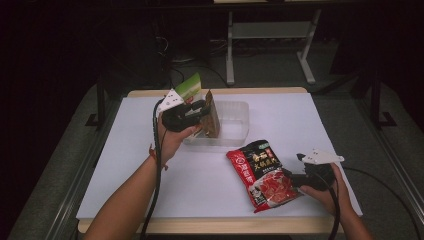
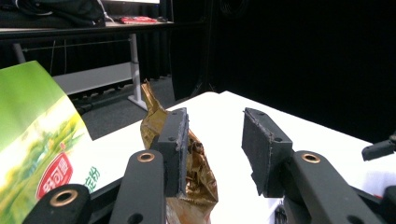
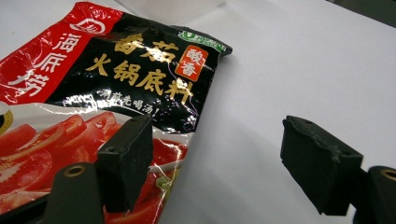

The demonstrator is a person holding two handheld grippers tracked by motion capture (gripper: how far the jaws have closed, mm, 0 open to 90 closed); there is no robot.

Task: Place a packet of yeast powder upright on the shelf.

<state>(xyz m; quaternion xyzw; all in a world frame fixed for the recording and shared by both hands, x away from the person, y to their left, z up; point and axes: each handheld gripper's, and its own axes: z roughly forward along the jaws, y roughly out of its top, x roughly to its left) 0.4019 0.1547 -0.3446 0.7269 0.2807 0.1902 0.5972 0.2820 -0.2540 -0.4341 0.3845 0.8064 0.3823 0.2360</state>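
Up at the far left, your left tongs [image 1: 202,111] stand spread with nothing pinched: in the left gripper view the gap between the two black pads is bare, and the gold-brown packet [image 2: 187,163] lies against the outer face of one jaw, not between them. Those tongs point level across the table, toward the clear plastic tub [image 1: 235,121], with your left hand [image 1: 172,137] wrapped under the body, wrist raised and forearm running in diagonally from the bottom edge. The gold-brown packet [image 1: 212,116] stands upright at the tub's left end, and a green and white packet [image 1: 189,87] rises just behind the grey plate of the gripper; the left gripper view shows that green packet [image 2: 32,140] close at its left side.

Your right tongs [image 1: 295,176] are spread wide too, pinching nothing. They sit low near the table's front right, aimed left, your right hand [image 1: 325,187] resting close to the white table [image 1: 310,125]. In the right gripper view one jaw sits over the right edge of the red and black hot pot sauce packet [image 3: 116,79], while the other stands over bare table. That sauce packet [image 1: 262,172] lies flat, well apart from the tub.
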